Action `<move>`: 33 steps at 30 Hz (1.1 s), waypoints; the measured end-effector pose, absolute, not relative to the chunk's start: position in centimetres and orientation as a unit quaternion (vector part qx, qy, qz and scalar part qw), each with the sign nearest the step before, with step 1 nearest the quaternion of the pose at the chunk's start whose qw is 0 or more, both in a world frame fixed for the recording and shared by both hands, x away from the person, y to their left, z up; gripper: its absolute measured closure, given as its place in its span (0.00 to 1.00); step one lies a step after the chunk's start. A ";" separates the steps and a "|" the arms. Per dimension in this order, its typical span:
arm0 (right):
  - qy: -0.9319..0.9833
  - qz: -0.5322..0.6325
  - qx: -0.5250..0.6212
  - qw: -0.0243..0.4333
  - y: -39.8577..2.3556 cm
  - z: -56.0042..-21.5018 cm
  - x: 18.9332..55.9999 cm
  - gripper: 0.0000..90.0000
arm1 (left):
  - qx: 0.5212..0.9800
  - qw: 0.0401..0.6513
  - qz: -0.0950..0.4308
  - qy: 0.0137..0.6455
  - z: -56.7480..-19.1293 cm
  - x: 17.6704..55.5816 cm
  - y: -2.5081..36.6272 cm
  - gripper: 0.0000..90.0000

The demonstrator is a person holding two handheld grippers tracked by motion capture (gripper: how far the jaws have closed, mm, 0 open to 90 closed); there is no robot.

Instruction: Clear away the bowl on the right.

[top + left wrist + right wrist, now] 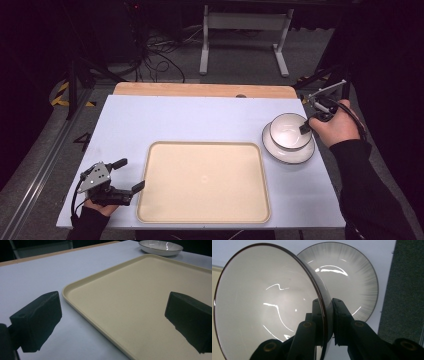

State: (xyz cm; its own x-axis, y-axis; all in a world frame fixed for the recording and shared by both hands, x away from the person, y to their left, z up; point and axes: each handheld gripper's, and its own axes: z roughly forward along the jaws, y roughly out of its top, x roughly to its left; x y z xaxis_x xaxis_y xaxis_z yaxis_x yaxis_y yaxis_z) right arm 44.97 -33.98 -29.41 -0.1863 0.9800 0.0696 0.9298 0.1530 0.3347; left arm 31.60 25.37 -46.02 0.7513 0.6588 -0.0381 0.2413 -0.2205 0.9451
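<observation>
Bowl [269, 302] rim between right gripper [328, 315] fingers (markings unreadable)

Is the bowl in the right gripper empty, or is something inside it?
Empty. The bowl, pinched at its rim by the right gripper, shows a bare white inside with only light reflections.

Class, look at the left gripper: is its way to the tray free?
Probably yes. The left gripper stands open right beside the tray, with bare table between them.

Bright overhead light on the table [150, 120], dark surroundings (glare streaks on the bowl [269, 302]), slightly soft focus.
</observation>
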 end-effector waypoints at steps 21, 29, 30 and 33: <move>0.806 0.167 0.566 0.048 -26.0 -29.5 44.0 0.90 | 0.759 0.549 0.191 0.294 -46.0 31.5 25.4 0.02; 0.819 0.175 0.546 0.037 -23.6 -29.4 43.5 0.90 | 0.759 0.549 0.191 0.294 -46.0 31.5 25.4 0.02; 0.820 0.176 0.543 0.037 -23.2 -29.4 43.4 0.90 | 0.758 0.550 0.190 0.295 -46.0 31.5 25.4 0.02; 0.824 0.178 0.537 0.032 -22.4 -29.3 43.2 0.90 | 0.758 0.550 0.190 0.295 -46.0 31.5 25.4 0.02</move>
State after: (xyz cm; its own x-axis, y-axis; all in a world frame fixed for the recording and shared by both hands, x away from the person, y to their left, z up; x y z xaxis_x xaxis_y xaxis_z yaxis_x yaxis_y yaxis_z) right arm 43.17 -22.36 -29.29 -0.4223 0.8958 0.1384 0.8729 0.3607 0.3285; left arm 31.50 25.36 -45.98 0.7546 0.6551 -0.0367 0.2379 -0.2211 0.9458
